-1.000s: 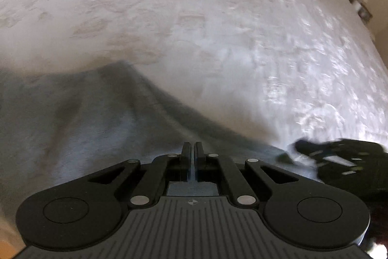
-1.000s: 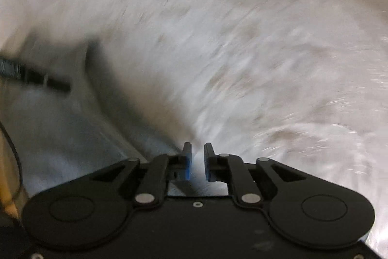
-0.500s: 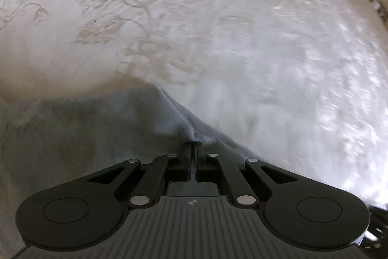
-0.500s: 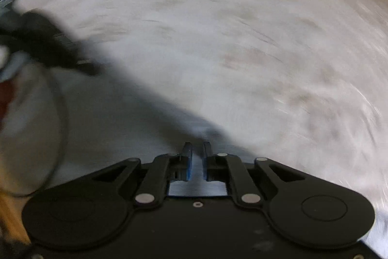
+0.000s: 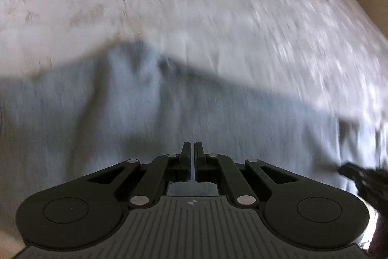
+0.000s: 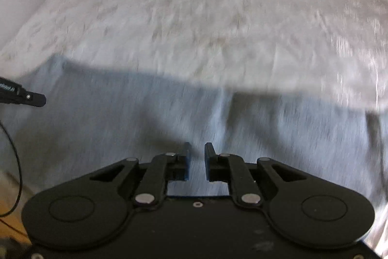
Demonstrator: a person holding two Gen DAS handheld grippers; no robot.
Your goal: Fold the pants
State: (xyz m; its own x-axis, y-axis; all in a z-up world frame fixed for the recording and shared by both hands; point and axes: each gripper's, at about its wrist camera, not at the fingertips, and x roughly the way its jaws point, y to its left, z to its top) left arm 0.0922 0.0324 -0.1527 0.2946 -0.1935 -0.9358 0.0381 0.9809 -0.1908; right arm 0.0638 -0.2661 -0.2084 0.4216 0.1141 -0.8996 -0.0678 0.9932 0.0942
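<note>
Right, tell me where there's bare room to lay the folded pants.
Free: the white bedspread beyond the grey pants' far edge, up to the bed's far end. Crowded: the near strip, where the pants lie spread under both grippers.

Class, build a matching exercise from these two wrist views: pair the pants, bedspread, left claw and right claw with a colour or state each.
Things:
1. pants
2. bedspread
3. left claw
4. right claw

States:
A. jaws slightly apart, nothing between
B. grey-blue
C. white, patterned
D. jaws shut, empty

Pairs: 1-B, 2-C, 3-D, 4-A
</note>
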